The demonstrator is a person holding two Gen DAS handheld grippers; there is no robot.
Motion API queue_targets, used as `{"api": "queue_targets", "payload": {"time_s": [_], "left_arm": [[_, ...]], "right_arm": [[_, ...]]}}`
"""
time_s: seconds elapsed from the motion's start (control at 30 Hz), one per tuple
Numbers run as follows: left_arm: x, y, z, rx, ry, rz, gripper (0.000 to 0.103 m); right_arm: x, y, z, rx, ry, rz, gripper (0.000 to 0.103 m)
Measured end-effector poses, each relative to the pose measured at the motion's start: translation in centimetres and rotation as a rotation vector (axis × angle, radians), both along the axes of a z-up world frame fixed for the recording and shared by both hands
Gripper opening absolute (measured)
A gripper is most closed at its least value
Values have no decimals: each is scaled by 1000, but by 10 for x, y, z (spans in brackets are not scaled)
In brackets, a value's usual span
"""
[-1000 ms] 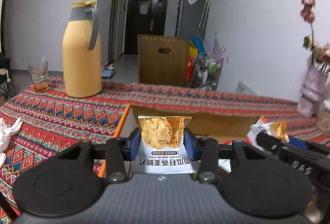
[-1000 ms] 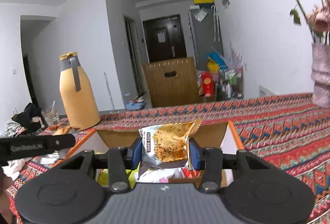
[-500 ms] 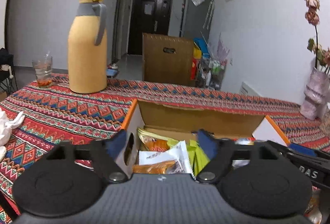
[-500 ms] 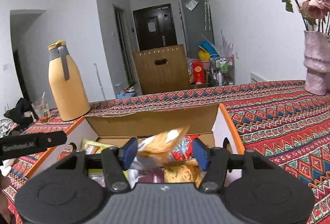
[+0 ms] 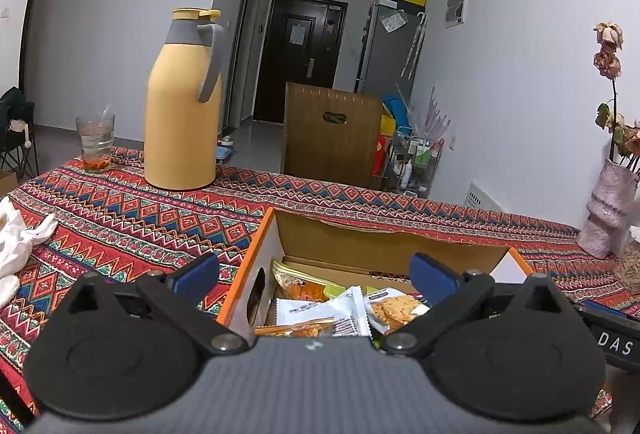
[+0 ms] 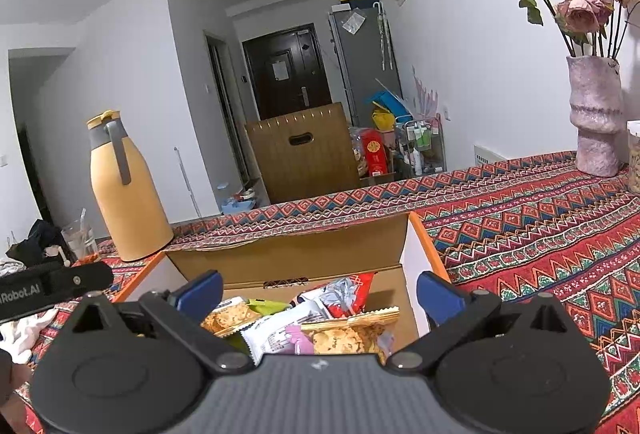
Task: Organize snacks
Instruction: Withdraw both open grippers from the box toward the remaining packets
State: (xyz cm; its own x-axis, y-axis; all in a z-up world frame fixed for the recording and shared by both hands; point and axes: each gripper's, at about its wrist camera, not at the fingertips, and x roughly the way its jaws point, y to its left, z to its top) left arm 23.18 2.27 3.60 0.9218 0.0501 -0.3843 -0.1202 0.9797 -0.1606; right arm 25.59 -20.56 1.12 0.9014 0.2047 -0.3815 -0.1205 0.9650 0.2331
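An open cardboard box [image 5: 384, 246] with orange edges stands on the patterned tablecloth and holds several snack packets. My left gripper [image 5: 316, 274] is open and empty above the box's left part, over a white cookie packet [image 5: 320, 314] and another cookie packet [image 5: 394, 308]. My right gripper [image 6: 318, 292] is open and empty above the same box [image 6: 296, 254], over a gold-edged cookie packet [image 6: 344, 334] and a red packet [image 6: 352, 294]. The right gripper's body shows at the left wrist view's right edge.
A tall yellow thermos [image 5: 184, 102] and a glass [image 5: 96, 142] stand at the back left of the table. A pink vase with dried roses [image 6: 596, 114] stands at the back right. White cloth [image 5: 16, 238] lies at the left edge. A wooden chair back [image 5: 332, 134] stands behind the table.
Both grippers held cookie packets a second ago. Both opened and dropped them into the box. Both jaws have since spread wider and the grippers have drawn back a little.
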Motion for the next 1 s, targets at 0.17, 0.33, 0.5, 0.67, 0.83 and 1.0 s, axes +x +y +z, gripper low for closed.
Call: {"api": "queue_targets", "payload": {"time_s": [0.17, 0.33, 0.5, 0.67, 0.83, 1.0], "left_arm": [[-5, 3, 5, -16, -8, -8, 103], [-13, 1, 16, -14, -27, -4, 103], [-32, 0, 30, -2, -55, 5, 103], [-56, 1, 39, 3, -69, -4, 103], [-79, 4, 38, 17, -65, -20, 103], [-99, 13, 30, 19, -46, -22, 103]], "right_arm": [[-1, 0, 1, -6, -1, -10, 103], [-7, 0, 8, -9, -22, -15, 103], [-25, 2, 23, -23, -61, -10, 103], [-50, 5, 29, -32, -67, 4, 103], [-72, 13, 32, -51, -61, 16, 103], [-90, 22, 29, -70, -43, 25, 103]]}}
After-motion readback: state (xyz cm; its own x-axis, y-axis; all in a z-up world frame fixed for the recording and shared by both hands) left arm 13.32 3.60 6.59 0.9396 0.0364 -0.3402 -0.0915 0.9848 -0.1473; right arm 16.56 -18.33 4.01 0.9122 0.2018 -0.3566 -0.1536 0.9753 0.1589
